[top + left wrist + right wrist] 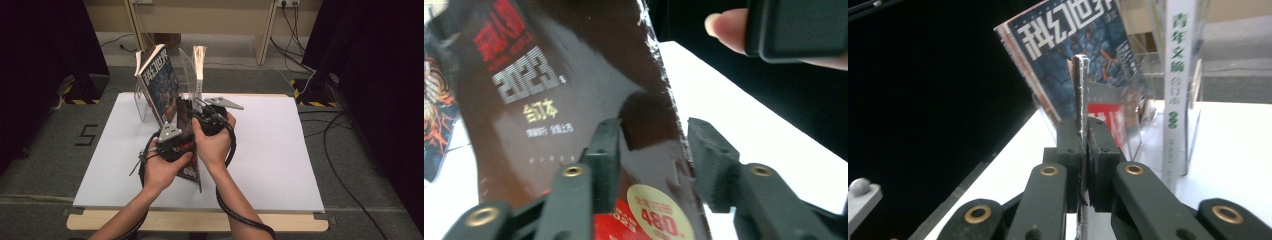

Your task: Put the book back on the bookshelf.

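White bench [280,150] is carrying a rack [187,75]. Right gripper [1082,131] is pinching the magazine [574,100] edge; left gripper's [651,145] fingers are straddling it, half-open.

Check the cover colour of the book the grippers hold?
Dark brown book, red and silver lettering; clearest in left gripper view.

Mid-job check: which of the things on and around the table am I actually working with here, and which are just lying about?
In the job:
- dark red magazine, clamped edge-on by the right gripper
- left gripper, jaws astride its edge, not pressing
- clear rack
- blue-cover magazine in the rack
- white-spined volume in the rack

Lying about:
- floor cables
- number 5 floor mark
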`<state>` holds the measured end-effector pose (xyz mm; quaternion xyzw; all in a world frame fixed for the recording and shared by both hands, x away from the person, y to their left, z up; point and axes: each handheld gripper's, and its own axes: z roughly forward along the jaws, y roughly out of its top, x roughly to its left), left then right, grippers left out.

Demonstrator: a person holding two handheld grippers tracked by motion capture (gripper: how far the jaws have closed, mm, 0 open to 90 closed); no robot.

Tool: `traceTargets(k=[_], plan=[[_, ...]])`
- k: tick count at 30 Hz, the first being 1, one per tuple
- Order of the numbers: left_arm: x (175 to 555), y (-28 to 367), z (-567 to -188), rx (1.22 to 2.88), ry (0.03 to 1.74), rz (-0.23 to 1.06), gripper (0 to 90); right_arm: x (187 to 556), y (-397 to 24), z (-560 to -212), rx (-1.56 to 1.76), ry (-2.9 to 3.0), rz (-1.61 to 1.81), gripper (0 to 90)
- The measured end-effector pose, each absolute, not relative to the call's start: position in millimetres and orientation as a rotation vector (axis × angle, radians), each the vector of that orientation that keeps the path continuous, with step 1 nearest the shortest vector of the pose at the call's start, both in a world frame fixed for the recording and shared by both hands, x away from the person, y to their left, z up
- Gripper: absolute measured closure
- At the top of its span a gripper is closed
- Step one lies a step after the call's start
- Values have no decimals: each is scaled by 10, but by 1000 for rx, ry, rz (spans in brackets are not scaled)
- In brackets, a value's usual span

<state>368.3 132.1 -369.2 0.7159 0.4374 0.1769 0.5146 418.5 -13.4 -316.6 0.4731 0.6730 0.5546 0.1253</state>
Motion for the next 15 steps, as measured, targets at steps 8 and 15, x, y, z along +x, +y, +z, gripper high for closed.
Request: traceTargets(k=[8,15], plan=[[3586,1503,-3722,1724,1076,393,767,4124,-19,-3171,1289,2020,1587,839],[3552,1605,-3779,1726,1093,408,833,4080,114,-3181,1223,2049,1527,808]])
